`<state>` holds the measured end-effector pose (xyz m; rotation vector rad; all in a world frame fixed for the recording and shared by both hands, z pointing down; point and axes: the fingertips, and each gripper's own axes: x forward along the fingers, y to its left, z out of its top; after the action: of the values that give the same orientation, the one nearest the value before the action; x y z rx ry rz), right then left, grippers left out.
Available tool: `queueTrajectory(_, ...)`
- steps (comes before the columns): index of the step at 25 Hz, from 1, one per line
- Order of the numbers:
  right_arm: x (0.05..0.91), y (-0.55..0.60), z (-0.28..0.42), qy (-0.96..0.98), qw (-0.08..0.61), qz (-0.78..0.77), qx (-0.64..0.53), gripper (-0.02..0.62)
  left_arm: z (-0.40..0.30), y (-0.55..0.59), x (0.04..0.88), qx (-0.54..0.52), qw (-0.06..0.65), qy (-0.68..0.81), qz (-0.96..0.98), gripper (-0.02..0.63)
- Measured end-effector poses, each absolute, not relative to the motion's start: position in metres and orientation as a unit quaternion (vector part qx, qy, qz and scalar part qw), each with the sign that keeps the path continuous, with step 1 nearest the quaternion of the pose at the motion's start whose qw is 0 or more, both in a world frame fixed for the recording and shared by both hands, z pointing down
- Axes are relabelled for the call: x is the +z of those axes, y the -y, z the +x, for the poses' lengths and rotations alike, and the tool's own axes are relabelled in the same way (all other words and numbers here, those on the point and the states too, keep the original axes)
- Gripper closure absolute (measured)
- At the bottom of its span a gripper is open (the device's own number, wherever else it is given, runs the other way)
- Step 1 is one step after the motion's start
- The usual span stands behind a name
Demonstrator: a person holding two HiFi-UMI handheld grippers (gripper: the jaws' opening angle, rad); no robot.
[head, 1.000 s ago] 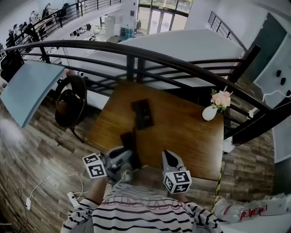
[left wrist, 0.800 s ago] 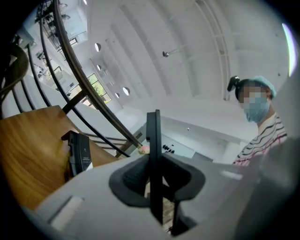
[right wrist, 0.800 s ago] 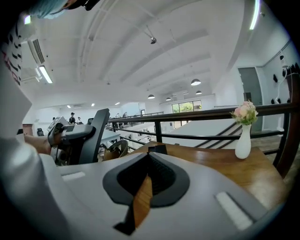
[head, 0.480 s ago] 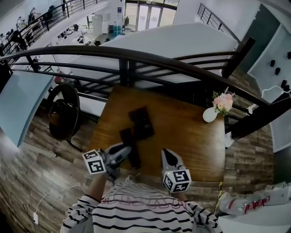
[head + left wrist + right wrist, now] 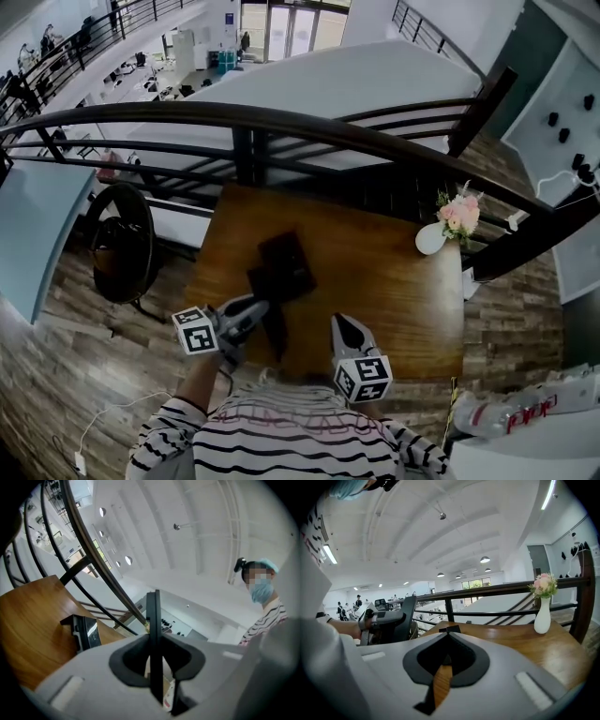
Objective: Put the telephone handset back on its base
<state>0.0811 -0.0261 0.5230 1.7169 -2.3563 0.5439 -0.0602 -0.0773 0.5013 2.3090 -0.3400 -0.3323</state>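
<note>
The black telephone base (image 5: 287, 255) lies on the wooden table (image 5: 394, 281), left of its middle. My left gripper (image 5: 259, 306) is shut on the black handset (image 5: 275, 334), which hangs just above the table with its far end at the base's near edge. In the left gripper view the handset (image 5: 152, 609) stands edge-on between the pads, with the base (image 5: 84, 631) ahead to the left. My right gripper (image 5: 343, 322) hovers over the table's near edge, jaws together and holding nothing. The right gripper view (image 5: 447, 637) shows the left gripper (image 5: 379, 620) and the handset (image 5: 408, 616) at its left.
A white vase of pink flowers (image 5: 436, 232) stands at the table's far right corner. A dark metal railing (image 5: 281, 120) curves behind the table. An office chair (image 5: 120, 246) stands on the floor to the left. A white cable (image 5: 112, 412) lies on the floor.
My left gripper has carried the handset forward along the table until its far end meets the base. My right gripper has moved a little forward over the near edge.
</note>
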Motion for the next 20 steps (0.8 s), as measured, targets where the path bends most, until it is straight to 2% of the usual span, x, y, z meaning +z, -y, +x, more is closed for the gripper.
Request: queueTrajectory(20,0.53,0.092,0.109,0.823,0.118,0.525,0.183,0.594,-0.021,0.167,0.576,-0.115,0.404,0.184,0.889,0.532)
